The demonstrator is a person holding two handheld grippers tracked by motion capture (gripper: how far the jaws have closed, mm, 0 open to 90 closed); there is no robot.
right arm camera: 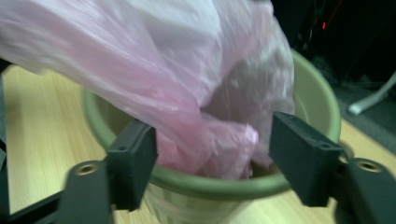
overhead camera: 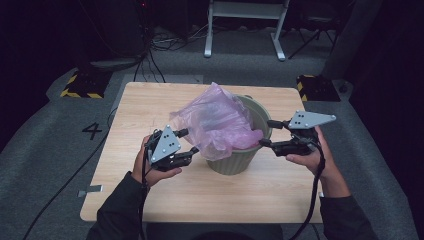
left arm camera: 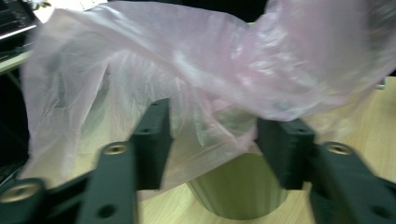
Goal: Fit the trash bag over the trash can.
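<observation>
Pink bag [overhead camera: 220, 125] drapes over green bin [overhead camera: 240, 157] on the table [overhead camera: 150, 100]. Left gripper [overhead camera: 189, 141] spread, loose film between its jaws. Right gripper [overhead camera: 267, 133] spread at the rim, gripping nothing.

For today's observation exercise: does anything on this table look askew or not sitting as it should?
Yes. The pink plastic bag is not lining the green bin properly: it is bunched up, billowing above the rim and hanging over the side towards the left hand-held gripper, leaving the far rim bare. Nothing looks spilled or broken.
</observation>
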